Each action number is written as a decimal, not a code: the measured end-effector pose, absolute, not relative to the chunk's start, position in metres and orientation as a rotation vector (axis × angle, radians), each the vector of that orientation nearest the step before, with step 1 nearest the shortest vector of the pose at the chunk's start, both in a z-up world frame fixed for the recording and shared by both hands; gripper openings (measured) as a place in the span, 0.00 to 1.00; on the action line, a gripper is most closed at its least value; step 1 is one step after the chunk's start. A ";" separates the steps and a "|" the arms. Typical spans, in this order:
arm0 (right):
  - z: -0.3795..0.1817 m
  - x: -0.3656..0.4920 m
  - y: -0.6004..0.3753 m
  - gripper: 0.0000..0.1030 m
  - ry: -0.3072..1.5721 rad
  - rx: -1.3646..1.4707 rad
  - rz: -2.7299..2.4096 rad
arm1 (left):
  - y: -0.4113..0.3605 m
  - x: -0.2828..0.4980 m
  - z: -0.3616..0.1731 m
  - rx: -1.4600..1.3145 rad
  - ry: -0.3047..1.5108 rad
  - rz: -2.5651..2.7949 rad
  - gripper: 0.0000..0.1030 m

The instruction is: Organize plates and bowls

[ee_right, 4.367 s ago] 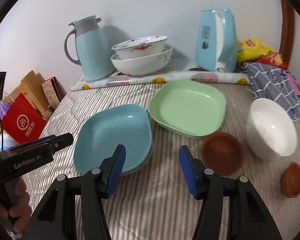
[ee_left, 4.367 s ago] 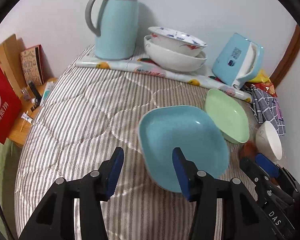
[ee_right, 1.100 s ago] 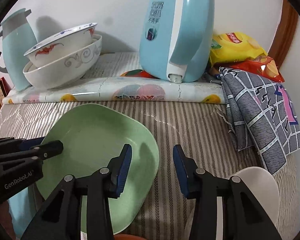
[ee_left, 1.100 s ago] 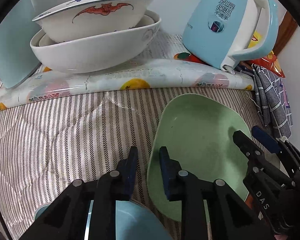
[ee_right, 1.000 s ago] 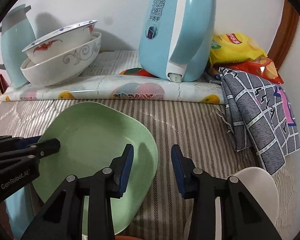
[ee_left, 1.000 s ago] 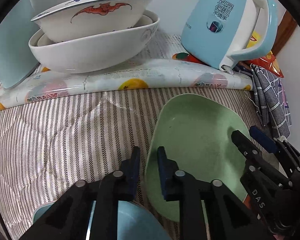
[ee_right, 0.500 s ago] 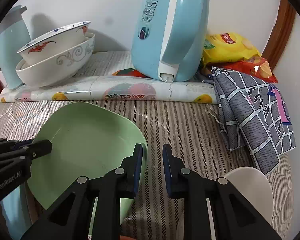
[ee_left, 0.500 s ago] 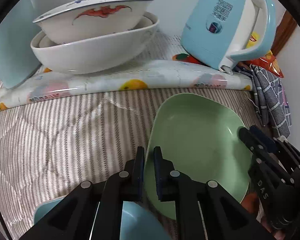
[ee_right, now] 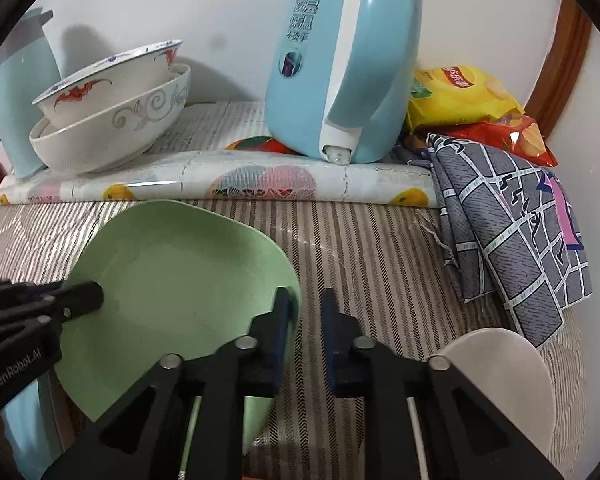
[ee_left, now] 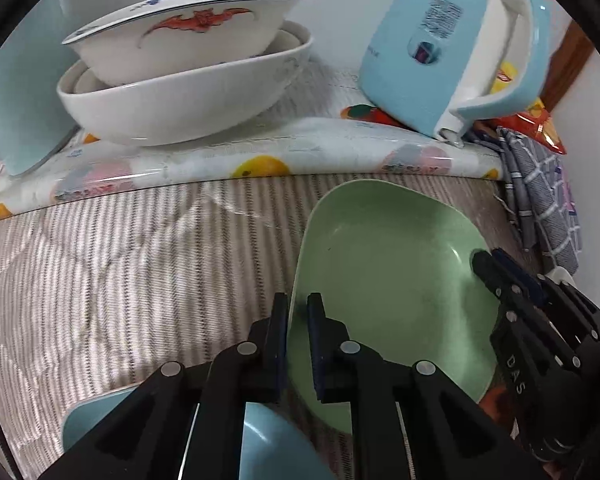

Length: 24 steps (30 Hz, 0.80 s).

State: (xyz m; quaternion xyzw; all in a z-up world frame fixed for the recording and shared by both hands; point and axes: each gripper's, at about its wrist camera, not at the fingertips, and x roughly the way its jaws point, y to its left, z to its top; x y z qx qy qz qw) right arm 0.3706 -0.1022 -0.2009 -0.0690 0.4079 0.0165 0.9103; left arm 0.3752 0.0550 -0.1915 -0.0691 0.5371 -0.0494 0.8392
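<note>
A green square plate [ee_left: 388, 276] is held off the striped cloth, tilted; it also shows in the right wrist view [ee_right: 172, 288]. My left gripper [ee_left: 298, 316] is shut on its left rim. My right gripper [ee_right: 306, 312] has narrow jaws around the plate's right rim; a small gap shows beside the rim. A light blue plate [ee_left: 260, 440] lies below my left gripper. A white bowl [ee_right: 500, 376] stands at the lower right.
Two stacked white bowls [ee_left: 188, 76] stand on a rolled fruit-print mat [ee_right: 220, 184] at the back. A blue kettle [ee_right: 340, 64] and a blue jug [ee_right: 20, 100] flank them. A checked cloth [ee_right: 508, 220] and snack bags [ee_right: 464, 96] lie right.
Both grippers have closed down on opposite rims of the green plate. The plate has risen and tilted off the cloth. Earlier, both hovered open over the blue plate.
</note>
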 end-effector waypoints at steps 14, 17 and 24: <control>-0.175 0.355 -0.110 0.03 0.750 -0.061 0.050 | 0.062 0.363 -0.158 -0.163 1.056 -0.110 0.08; -0.170 0.350 -0.111 0.03 0.756 -0.029 0.052 | 0.064 0.360 -0.152 -0.159 1.048 -0.104 0.08; -0.153 0.335 -0.113 0.03 0.748 0.006 0.052 | 0.066 0.351 -0.128 -0.166 1.008 -0.106 0.08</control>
